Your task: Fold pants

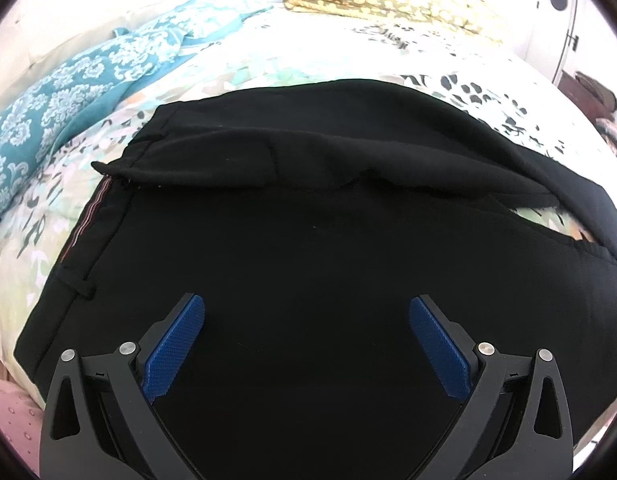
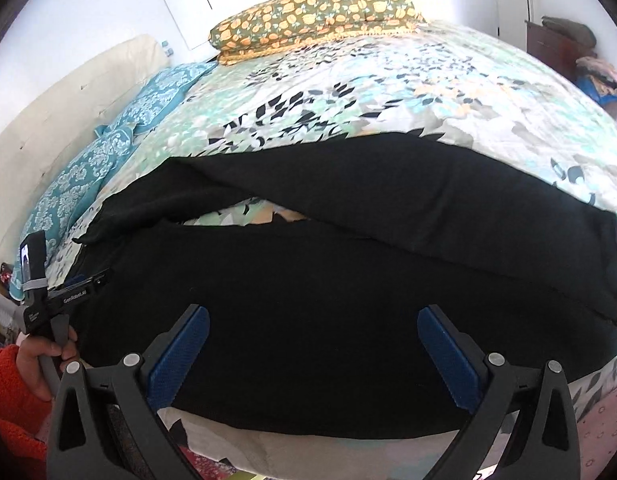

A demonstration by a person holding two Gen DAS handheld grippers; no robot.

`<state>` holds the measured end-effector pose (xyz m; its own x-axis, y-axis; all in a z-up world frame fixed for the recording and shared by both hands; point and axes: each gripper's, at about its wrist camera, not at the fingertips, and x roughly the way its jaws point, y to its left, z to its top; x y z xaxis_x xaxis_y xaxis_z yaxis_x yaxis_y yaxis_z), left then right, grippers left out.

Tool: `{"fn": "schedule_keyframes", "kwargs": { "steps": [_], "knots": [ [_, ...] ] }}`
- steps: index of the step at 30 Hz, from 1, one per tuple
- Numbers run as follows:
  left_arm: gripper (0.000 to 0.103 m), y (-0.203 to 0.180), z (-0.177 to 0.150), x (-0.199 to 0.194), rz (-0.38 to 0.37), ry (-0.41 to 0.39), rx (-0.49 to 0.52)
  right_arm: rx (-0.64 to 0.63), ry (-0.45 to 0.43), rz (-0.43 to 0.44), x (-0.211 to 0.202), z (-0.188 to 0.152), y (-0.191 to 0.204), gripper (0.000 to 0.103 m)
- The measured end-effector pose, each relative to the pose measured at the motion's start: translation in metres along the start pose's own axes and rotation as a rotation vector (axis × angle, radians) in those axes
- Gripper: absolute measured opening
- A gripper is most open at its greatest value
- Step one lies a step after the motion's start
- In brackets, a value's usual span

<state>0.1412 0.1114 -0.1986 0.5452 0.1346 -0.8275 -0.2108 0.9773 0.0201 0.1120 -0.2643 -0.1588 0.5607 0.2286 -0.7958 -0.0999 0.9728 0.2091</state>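
- The right gripper (image 2: 313, 354) stands spread as wide as it goes, blue pads (image 2: 179, 354) well apart, with nothing pinched between them; only flat black cloth shows in the gap.
- The left gripper (image 1: 307, 344) is likewise spread wide and empty, hanging over the black pants (image 1: 292, 248) without a fold caught in its pads.
- The pants (image 2: 348, 280) lie directly under and ahead of both claws, spread across the near edge of the bed, one layer doubled over the other just beyond the fingertips, with a small gap where the cover shows through.
- To the left of the left claw, the waistband (image 1: 86, 216) with its striped lining and a belt loop lies at the edge of the cloth.
- Off to the right claw's left, a hand (image 2: 40, 360) in an orange sleeve (image 2: 8, 396) grips the other tool's handle.
- Beyond the pants stretches the floral bedcover (image 2: 348, 92), with a teal patterned pillow (image 2: 120, 136) to the far left and a yellow-flowered pillow (image 2: 312, 12) at the far end.
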Motion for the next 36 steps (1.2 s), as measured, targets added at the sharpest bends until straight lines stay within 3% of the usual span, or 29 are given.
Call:
{"fn": "schedule_keyframes", "kwargs": {
  "steps": [8, 16, 36],
  "knots": [
    [0.102, 0.004, 0.000, -0.002, -0.008, -0.004, -0.023, -0.015, 0.035, -0.079, 0.004, -0.001, 0.002, 0.103],
    [0.102, 0.007, 0.001, -0.002, 0.002, -0.016, -0.048, -0.037, -0.003, -0.135, -0.001, 0.000, 0.001, 0.103],
    [0.102, 0.009, 0.001, 0.001, 0.011, -0.006, -0.053, 0.032, 0.000, -0.166, -0.001, 0.001, -0.011, 0.103]
  ]
}}
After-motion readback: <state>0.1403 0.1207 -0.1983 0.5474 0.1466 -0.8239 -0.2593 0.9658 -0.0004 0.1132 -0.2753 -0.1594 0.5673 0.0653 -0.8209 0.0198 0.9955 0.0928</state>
